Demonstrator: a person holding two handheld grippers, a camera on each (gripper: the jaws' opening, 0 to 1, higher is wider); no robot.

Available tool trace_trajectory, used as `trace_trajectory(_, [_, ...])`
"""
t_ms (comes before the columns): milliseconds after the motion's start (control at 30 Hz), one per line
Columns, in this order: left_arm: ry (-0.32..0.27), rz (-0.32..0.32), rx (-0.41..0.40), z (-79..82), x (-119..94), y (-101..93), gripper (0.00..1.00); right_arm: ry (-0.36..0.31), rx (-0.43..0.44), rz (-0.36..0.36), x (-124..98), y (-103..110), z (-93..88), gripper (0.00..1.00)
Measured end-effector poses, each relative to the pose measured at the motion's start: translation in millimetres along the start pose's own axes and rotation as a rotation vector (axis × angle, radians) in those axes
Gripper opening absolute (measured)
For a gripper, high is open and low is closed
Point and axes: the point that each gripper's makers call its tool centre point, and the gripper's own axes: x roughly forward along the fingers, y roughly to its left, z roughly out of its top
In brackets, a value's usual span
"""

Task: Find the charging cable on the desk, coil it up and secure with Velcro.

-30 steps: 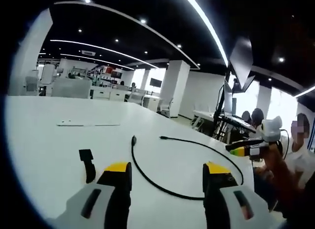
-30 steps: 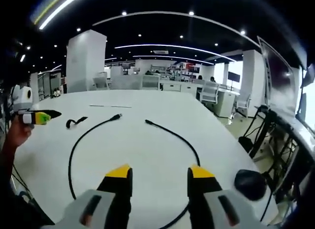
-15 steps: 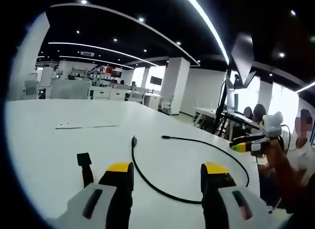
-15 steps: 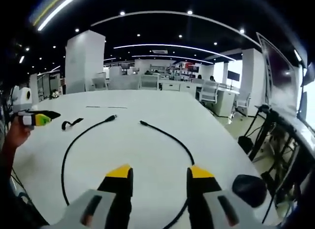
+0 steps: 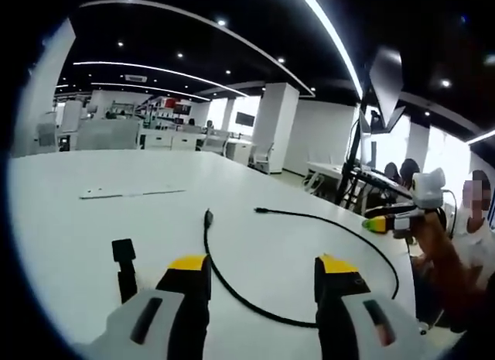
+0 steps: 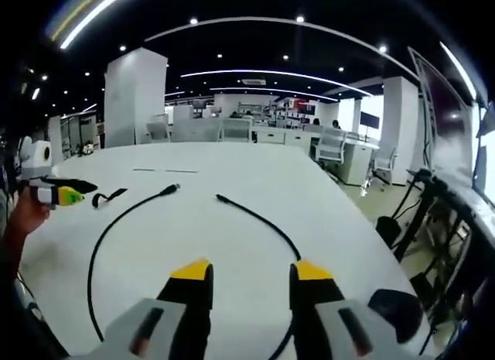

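Nothing done yet: the charging cable lies uncoiled on the desk, Velcro strap beside it. The 2 tools, left gripper and right gripper, hover gaping, empty.

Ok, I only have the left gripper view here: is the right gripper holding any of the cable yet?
Observer: No. In the right gripper view, the right gripper has its jaws apart with nothing between them.
Operator: Where does the cable's loop go once I lose it behind my jaw?
Observer: The cable curves round on the desk and runs low between the right gripper's jaws.
Operator: Anything else on that side?
Observer: A dark rounded object sits near the desk's edge, beside that gripper; I cannot tell what it is.
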Motion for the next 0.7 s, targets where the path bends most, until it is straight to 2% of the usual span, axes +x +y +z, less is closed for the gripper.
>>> trace_trajectory(367, [0.040, 0.042, -0.002, -10.7, 11.9, 13.2, 0.52, -0.009, 0.018, 0.002, 7.5, -8.2, 3.6, 0.41])
trace_trajectory(433, [0.065, 0.037, 0.014, -14.8, 12.8, 10.9, 0.52, -0.011, 0.026, 0.008, 9.4, -8.9, 2.7, 0.41])
trace_trajectory(700, [0.080, 0.026, 0.013, -18.7, 20.2, 7.6, 0.51, 0.013, 0.021, 0.011, 16.5, -10.5, -2.4, 0.38])
